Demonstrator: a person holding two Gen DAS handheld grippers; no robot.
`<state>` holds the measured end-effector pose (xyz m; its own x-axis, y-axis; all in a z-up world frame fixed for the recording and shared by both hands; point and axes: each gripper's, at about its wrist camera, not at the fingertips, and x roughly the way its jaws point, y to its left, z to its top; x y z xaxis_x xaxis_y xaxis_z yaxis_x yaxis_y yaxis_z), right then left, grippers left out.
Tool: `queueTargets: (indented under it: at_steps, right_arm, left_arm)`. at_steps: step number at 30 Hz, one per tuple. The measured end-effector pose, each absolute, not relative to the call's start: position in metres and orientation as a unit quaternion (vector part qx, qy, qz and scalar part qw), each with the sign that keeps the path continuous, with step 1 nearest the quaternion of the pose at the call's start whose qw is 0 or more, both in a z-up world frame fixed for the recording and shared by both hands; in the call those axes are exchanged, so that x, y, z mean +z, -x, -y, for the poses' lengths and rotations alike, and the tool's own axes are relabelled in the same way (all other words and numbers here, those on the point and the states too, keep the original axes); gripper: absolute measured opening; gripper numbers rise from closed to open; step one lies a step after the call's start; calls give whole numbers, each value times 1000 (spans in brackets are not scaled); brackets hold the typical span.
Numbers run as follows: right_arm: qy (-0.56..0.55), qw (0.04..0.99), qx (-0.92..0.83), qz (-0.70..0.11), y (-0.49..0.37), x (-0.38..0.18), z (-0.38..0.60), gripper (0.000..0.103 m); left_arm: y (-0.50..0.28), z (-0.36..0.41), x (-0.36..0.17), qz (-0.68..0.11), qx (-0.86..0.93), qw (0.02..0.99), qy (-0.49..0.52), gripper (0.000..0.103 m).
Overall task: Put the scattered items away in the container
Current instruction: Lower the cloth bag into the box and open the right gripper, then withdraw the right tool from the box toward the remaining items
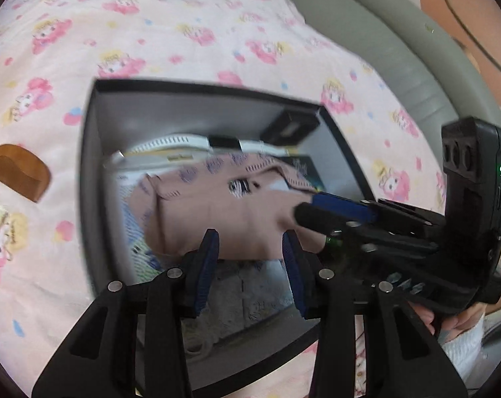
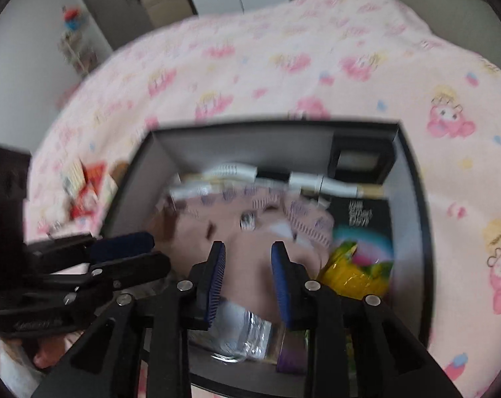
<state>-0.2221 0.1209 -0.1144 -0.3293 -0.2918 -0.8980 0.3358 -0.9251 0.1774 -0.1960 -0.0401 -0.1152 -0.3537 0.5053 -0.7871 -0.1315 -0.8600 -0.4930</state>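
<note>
Pink cloth [image 1: 217, 212] lies just beyond both spread, empty grippers, left gripper [image 1: 250, 248] and right gripper [image 2: 249, 258], inside the box's [image 1: 197, 87] dark rim.

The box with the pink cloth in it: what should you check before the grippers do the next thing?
1. Pink cloth lying inside the box: ok.
2. Left gripper jaws apart, nothing pinched: ok.
3. Right gripper jaws apart, nothing pinched: ok.
4. Grippers clear of each other: cannot tell, they are close over the cloth.
5. Everything tidied: not ok, a brown comb and a red packet lie on the blanket.
</note>
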Motion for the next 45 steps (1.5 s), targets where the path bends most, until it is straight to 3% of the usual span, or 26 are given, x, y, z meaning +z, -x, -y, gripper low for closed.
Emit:
queueTargets:
  at_steps: [8, 14, 20, 28, 36, 45]
  right_arm:
    - [-603, 201, -772, 25, 238, -142, -122, 25]
    - [-544, 169, -822, 2, 230, -115, -127, 25]
    - [-581, 126, -804, 23, 239, -132, -140, 25]
    - [-597, 145, -788, 45, 244, -143, -140, 26]
    - [-494, 127, -860, 2, 199, -83, -133, 26]
    - [-445, 147, -883, 32, 130, -48, -115, 30]
  left_arm:
    - [201, 37, -132, 178, 783, 151, 577, 36]
    - [198, 41, -128, 200, 790, 174, 554, 37]
    - [205, 27, -133, 208, 772, 206, 564, 38]
    - [214, 24, -152, 204, 754, 155, 605, 38]
    - [183, 34, -95, 201, 817, 187, 508, 40]
    - [116, 40, -38, 181, 856, 200, 441, 47]
